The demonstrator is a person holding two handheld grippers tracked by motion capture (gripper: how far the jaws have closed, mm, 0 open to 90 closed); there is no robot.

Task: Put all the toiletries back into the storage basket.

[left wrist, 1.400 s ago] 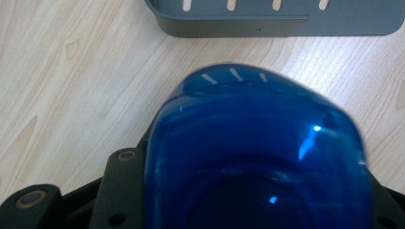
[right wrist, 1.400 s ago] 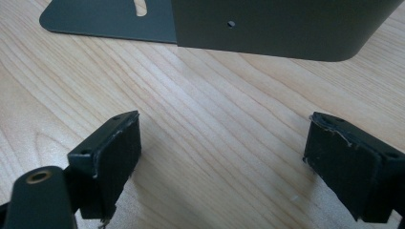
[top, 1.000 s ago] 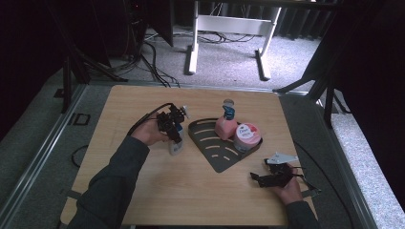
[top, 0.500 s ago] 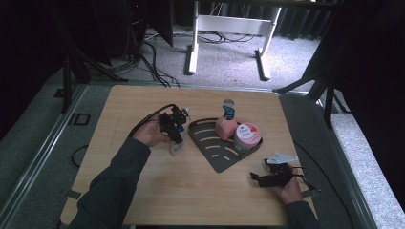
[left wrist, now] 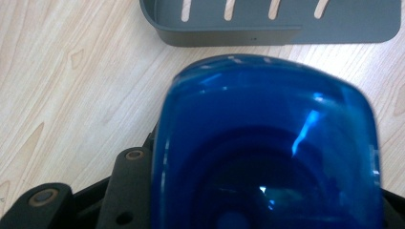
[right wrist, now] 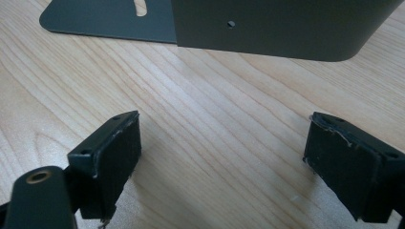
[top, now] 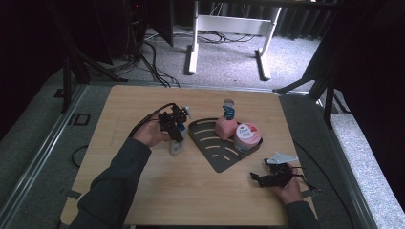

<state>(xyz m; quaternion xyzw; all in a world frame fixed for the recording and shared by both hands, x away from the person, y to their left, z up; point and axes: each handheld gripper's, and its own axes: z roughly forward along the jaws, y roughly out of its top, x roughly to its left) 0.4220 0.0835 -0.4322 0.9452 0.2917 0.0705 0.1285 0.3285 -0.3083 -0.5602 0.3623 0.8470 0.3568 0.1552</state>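
The blue-capped bottle point(top: 177, 143) stands on the wooden table point(top: 143, 191) just beside the dark slotted tray point(top: 215, 150), its glossy, rounded translucent cap point(left wrist: 267, 143) between the fingers of the left gripper point(top: 174, 128), whose jaws have just been closing and seem clamped on it. The step looks like pickup; next comes a lift toward the tray. The right gripper point(right wrist: 224, 162) rests nearby with matte pads wide apart, empty.

Bottle point(top: 177, 143) left of tray point(top: 210, 143); jar point(top: 247, 136) in tray.
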